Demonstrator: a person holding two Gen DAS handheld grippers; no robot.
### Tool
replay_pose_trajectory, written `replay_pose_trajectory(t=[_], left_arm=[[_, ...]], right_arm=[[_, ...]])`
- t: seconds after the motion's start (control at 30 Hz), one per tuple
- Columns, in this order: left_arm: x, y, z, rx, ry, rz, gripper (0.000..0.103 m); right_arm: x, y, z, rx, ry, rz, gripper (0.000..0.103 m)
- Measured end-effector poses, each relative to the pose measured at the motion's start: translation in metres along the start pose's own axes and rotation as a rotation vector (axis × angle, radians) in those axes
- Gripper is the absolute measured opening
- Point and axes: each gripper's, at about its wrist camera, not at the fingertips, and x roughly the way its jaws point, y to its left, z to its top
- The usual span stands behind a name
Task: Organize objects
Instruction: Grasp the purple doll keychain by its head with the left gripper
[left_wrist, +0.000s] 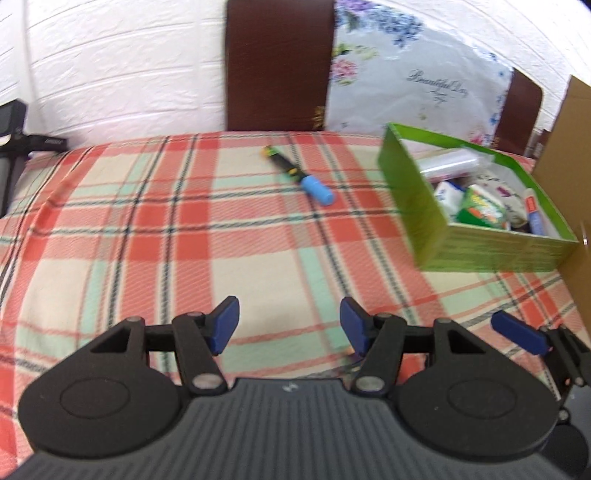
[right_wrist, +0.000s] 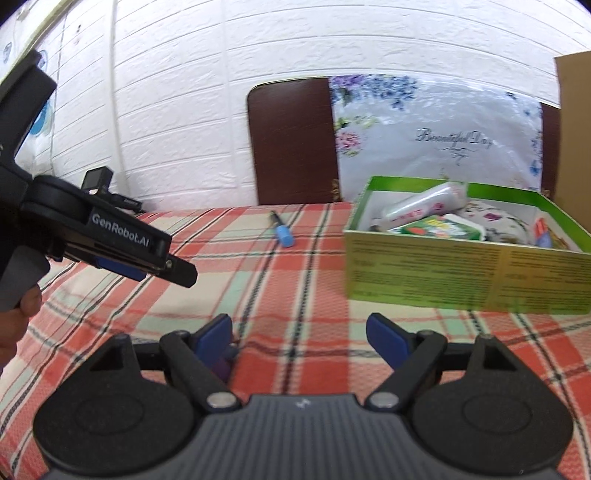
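Note:
A black marker with a blue cap (left_wrist: 301, 175) lies alone on the plaid cloth toward the far edge; it also shows in the right wrist view (right_wrist: 282, 229). A green cardboard box (left_wrist: 413, 192) holding several packets and tubes stands at the right (right_wrist: 461, 273). My left gripper (left_wrist: 288, 325) is open and empty, hovering over the cloth well short of the marker. My right gripper (right_wrist: 299, 338) is open; a small purple thing (right_wrist: 222, 367) shows by its left finger, unclear what. The left gripper (right_wrist: 181, 275) shows side-on in the right wrist view, and a right fingertip (left_wrist: 517, 334) in the left wrist view.
The plaid cloth (left_wrist: 184, 229) covers the table. Dark brown chair backs (left_wrist: 277, 62) and a floral cushion (left_wrist: 424, 81) stand behind it against a white brick wall. A brown cardboard sheet (left_wrist: 569, 155) rises at the far right. A black device (right_wrist: 99, 182) sits at the back left.

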Motion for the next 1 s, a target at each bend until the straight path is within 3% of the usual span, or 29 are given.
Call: replay_pose_trajectory(t=[0.43, 0.6, 0.87, 0.93, 1.0], left_arm=[[0.007, 0.038, -0.015, -0.047, 0.028, 0.039, 0.062], [0.003, 0.042, -0.021, -0.084, 0.056, -0.051, 0.062], [0.002, 0.017, -0.026, -0.1, 0.151, -0.274, 0.061], [0.004, 0.008, -0.029, -0.101, 0.176, -0.31, 0.061], [0.009, 0.001, -0.031, -0.113, 0.206, -0.345, 0.061]], right_arm=[[-0.002, 0.018, -0.004, -0.02, 0.062, 0.066, 0.082], [-0.013, 0.025, -0.017, -0.053, 0.11, 0.107, 0.082], [-0.011, 0.035, -0.03, -0.138, 0.143, 0.126, 0.077], [-0.011, 0.036, -0.03, -0.148, 0.134, 0.12, 0.075], [-0.011, 0.036, -0.029, -0.152, 0.138, 0.123, 0.065]])
